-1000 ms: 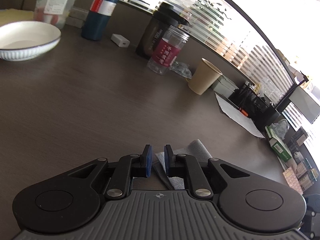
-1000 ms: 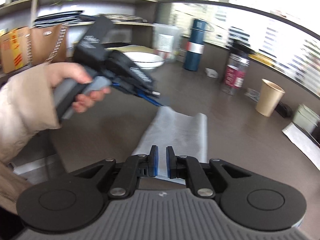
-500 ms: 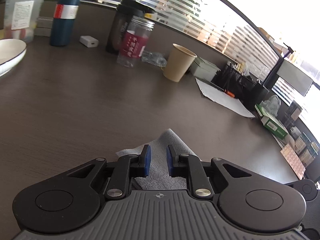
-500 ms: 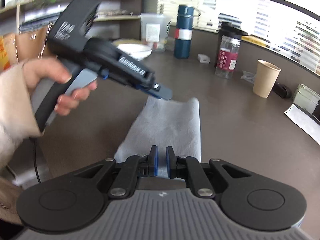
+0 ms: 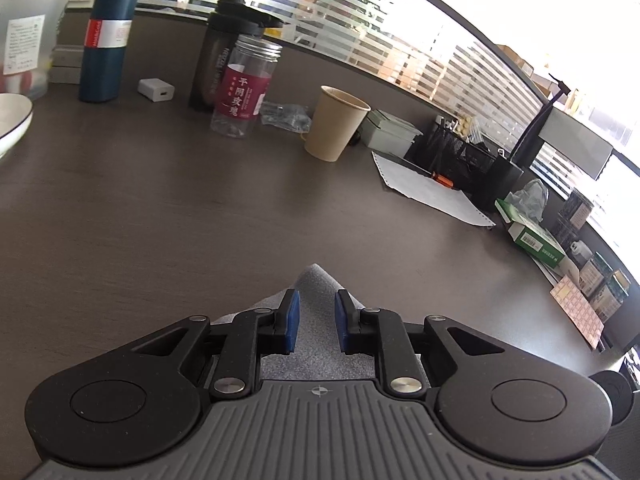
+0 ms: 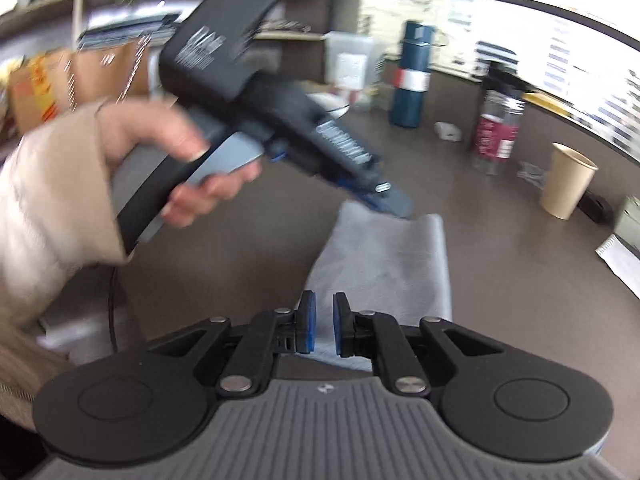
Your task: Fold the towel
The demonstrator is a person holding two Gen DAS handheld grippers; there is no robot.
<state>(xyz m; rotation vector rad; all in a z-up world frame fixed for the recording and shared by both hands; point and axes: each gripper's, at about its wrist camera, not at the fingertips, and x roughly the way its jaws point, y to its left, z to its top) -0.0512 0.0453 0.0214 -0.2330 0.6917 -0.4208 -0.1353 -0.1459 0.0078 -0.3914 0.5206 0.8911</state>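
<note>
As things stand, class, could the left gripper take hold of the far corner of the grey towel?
Probably yes. The left gripper has just been opening its jaws, and the towel corner lies right between its pads, unpinched. Nothing on the table blocks it; the paper cup stands well beyond.

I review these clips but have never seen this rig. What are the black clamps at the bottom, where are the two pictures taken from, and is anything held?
Each clamp is a hand-held two-finger gripper with a camera looking along its fingers. The left gripper has just been opening; the grey towel lies under its parted pads, unpinched. From the right gripper, nearly closed over the towel's near edge, grip unclear, you see the person's hand carrying the left one. On the dark table: a paper cup and a blue flask.
</note>
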